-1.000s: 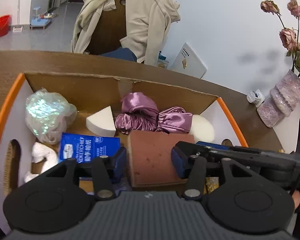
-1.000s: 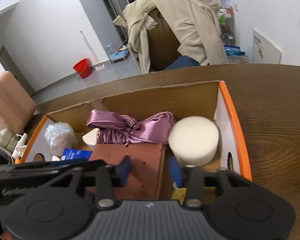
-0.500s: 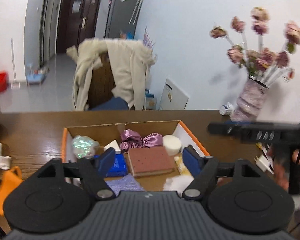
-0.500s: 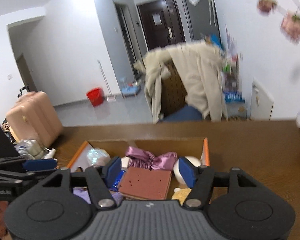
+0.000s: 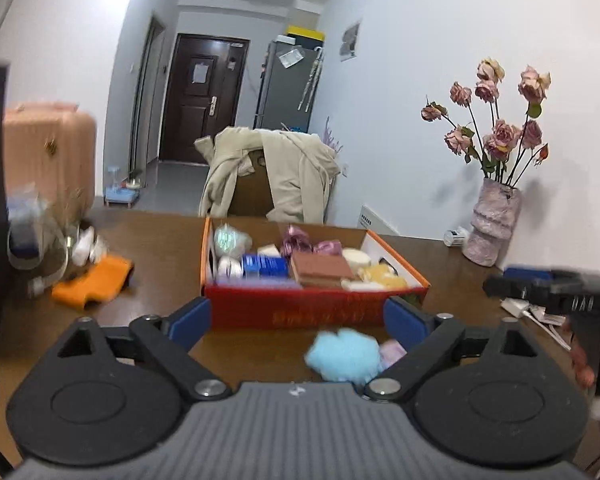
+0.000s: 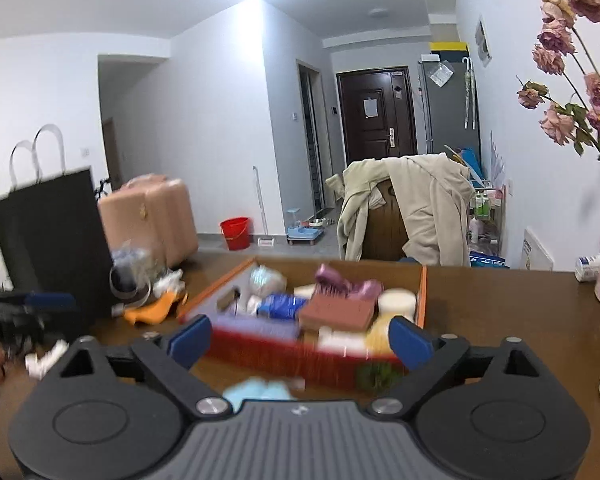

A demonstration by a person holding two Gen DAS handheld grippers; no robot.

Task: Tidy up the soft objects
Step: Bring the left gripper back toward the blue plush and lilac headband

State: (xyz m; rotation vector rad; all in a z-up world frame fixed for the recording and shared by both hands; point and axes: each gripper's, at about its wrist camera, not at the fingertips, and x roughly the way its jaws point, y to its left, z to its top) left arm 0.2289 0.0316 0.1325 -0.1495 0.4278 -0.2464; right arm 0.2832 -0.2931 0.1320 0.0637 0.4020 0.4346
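Sponge block (image 5: 320, 269), brown, now lies in the box (image 5: 316, 312) at twelve, released. My left gripper (image 5: 298, 318) and right gripper (image 6: 300, 338) have pulled back, jaws just spread wide, empty, aimed slightly downward.

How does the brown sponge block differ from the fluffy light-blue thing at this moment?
The brown sponge block lies inside the box; the fluffy light-blue thing sits on the table in front of it. The block is flat and rectangular; the blue thing is rounded and ragged. Neither is held: both lie clear of the open left gripper.
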